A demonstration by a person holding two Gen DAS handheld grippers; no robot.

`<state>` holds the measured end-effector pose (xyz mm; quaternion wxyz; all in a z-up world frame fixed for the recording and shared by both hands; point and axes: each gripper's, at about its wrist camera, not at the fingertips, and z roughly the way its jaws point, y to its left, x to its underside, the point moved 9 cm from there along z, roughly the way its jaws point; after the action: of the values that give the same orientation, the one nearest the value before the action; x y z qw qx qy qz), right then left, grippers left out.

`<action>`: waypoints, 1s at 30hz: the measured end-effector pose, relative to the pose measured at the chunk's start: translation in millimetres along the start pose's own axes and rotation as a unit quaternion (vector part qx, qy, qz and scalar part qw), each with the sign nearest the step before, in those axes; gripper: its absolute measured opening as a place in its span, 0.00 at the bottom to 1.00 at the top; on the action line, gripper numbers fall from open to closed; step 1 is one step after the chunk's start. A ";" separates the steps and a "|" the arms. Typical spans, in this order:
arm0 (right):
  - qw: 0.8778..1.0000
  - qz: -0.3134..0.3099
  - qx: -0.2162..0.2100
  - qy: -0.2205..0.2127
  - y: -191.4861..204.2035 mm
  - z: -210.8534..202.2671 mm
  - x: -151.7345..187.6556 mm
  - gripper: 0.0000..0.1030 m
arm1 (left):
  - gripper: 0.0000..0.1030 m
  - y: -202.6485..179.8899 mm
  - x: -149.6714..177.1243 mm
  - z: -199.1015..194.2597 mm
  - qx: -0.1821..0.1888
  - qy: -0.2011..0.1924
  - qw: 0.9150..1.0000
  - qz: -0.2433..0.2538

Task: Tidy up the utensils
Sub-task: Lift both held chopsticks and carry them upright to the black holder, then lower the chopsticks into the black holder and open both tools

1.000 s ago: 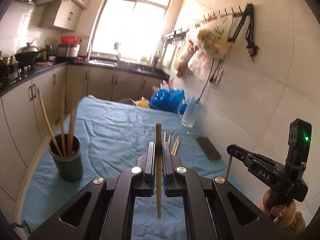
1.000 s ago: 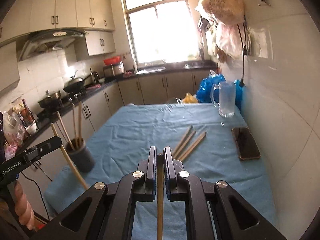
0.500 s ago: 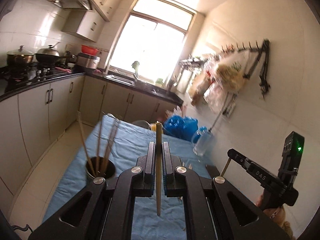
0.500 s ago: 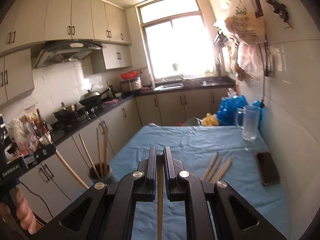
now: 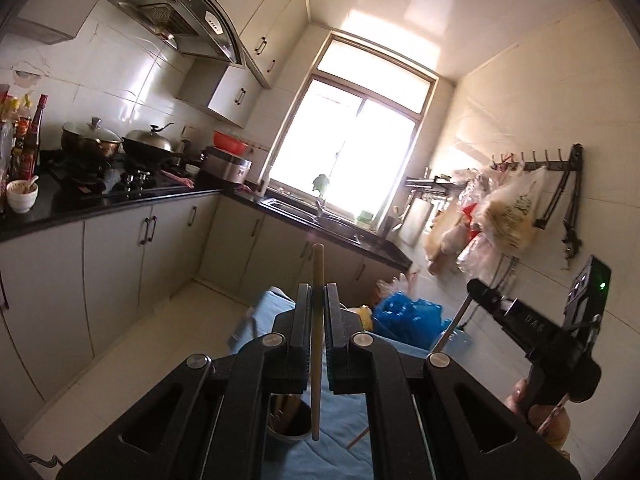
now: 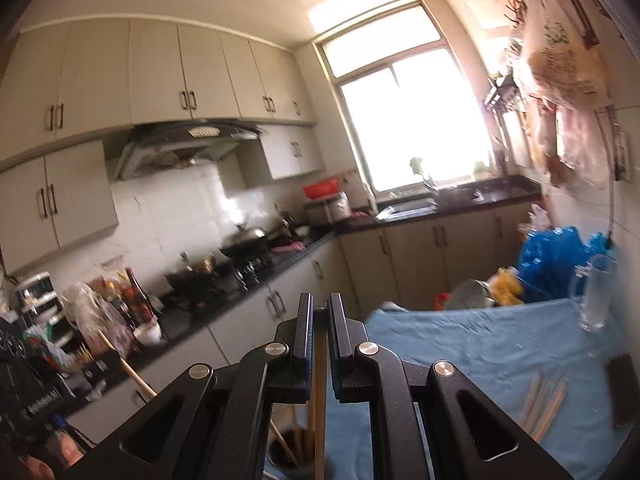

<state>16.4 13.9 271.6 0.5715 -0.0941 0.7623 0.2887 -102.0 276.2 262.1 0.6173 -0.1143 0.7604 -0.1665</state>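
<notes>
The left gripper (image 5: 316,312) pinches a wooden chopstick (image 5: 317,344) upright, its lower tip hanging just over the dark utensil cup (image 5: 289,426) on the blue tablecloth (image 5: 340,440). The right gripper (image 6: 319,320) clamps a second chopstick (image 6: 319,400) above that same cup (image 6: 286,454), which already holds several sticks. Judging by this, the insertion step is in hand; next, each stick needs lowering into the cup, then release. More loose chopsticks (image 6: 546,404) lie near a phone (image 6: 622,388). The right gripper's side reads "DAS"; the left's reads "GenRobot.AI", blurred.
</notes>
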 end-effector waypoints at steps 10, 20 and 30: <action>1.000 0.006 0.005 0.021 15.3 81.0 25.6 0.07 | 0.05 21.0 22.8 81.3 -0.032 0.072 0.997 0.016; 0.991 0.023 0.029 0.127 -19.7 127.0 98.5 0.07 | 0.05 32.4 72.9 110.9 -0.050 0.140 0.989 0.003; 0.991 0.045 0.034 0.117 -30.0 107.8 93.2 0.43 | 0.30 28.7 65.0 79.1 -0.058 0.113 0.992 -0.015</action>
<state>88.0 65.9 156.0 0.4674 -0.0731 0.8370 0.2749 -37.6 269.0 177.8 0.5170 -0.1414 0.8319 -0.1436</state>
